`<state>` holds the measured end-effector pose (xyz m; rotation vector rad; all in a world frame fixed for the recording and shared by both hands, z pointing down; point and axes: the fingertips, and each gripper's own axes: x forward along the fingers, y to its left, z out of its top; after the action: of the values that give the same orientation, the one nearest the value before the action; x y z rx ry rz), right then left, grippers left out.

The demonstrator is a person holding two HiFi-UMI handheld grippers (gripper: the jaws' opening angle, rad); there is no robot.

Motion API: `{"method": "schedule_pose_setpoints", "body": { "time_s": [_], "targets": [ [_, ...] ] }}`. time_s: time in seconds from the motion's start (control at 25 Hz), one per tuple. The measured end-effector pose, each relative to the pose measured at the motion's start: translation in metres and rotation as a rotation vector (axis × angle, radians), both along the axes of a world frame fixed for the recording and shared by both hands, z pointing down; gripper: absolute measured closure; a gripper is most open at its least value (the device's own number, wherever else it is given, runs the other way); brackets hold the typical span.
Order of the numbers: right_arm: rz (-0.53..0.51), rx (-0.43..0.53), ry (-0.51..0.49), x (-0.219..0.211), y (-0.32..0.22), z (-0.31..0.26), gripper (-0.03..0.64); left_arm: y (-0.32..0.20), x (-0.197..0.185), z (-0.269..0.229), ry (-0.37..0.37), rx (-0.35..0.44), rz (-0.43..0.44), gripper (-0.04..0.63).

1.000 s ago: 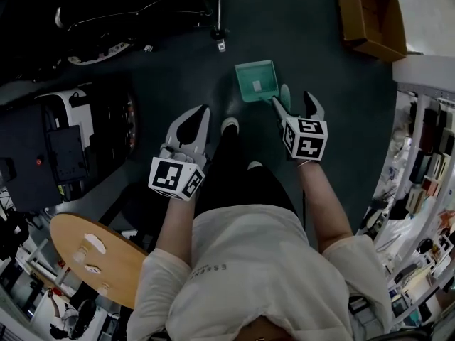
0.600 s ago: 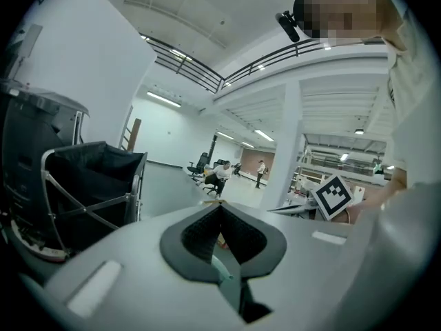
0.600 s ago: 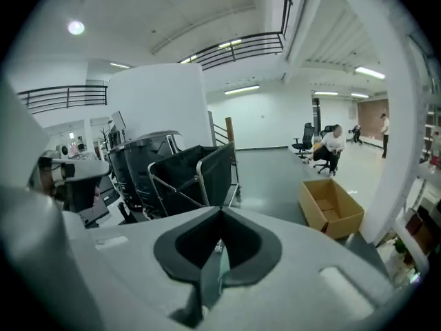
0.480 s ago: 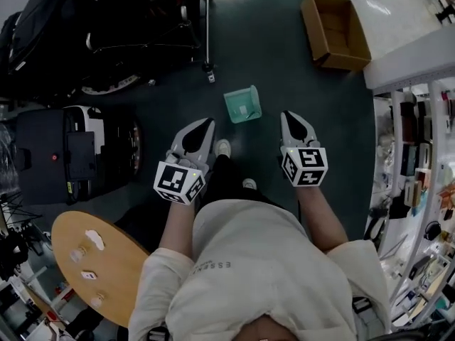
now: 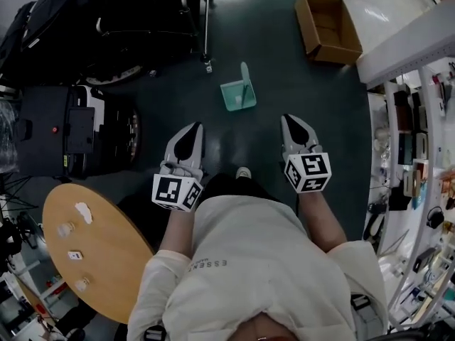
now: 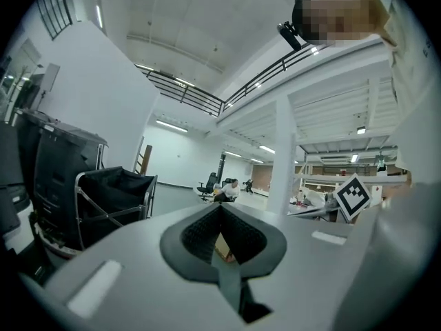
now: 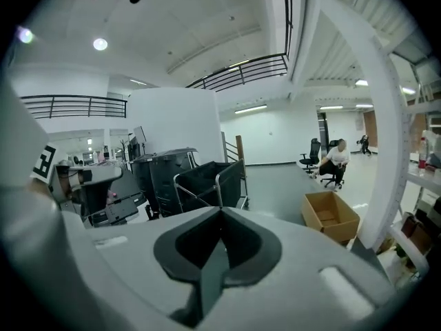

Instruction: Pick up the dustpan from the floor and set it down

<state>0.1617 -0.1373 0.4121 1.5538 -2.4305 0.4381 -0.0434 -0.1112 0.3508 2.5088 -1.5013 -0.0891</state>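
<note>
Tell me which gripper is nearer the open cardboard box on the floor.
Right. In the head view the right gripper sits below the cardboard box, slightly left; the left gripper is farther left, past the green dustpan.

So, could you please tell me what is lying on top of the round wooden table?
Four small pale items lie scattered on the round wooden table, too small to identify. The person's sleeve covers its right edge.

Dark floor (image 5: 284, 62), round wooden table (image 5: 106, 261)
</note>
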Motion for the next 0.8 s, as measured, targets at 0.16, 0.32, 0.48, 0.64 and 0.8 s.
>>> {"method": "schedule_pose_setpoints", "body": {
  "time_s": [0.16,0.32,0.48,0.64,0.8],
  "targets": [
    [0.005,0.0,0.011,0.009,0.039,-0.005,0.629,0.038,0.011,-0.001,-0.01,0.008,0.052,0.578],
    [0.028,-0.008,0.041,0.009,0.089,-0.01,0.629,0.086,-0.004,-0.002,-0.013,0.002,0.038,0.578],
    [0.043,0.029,0.062,-0.001,0.144,-0.024,0.629,0.14,-0.016,-0.009,-0.005,0.016,0.048,0.578],
    [0.047,0.053,0.065,-0.014,0.204,-0.029,0.629,0.197,-0.022,-0.014,0.002,0.034,0.064,0.578],
    [0.057,0.022,0.049,-0.024,0.255,-0.024,0.629,0.247,-0.023,-0.016,0.015,0.012,0.079,0.578]
  ]
}}
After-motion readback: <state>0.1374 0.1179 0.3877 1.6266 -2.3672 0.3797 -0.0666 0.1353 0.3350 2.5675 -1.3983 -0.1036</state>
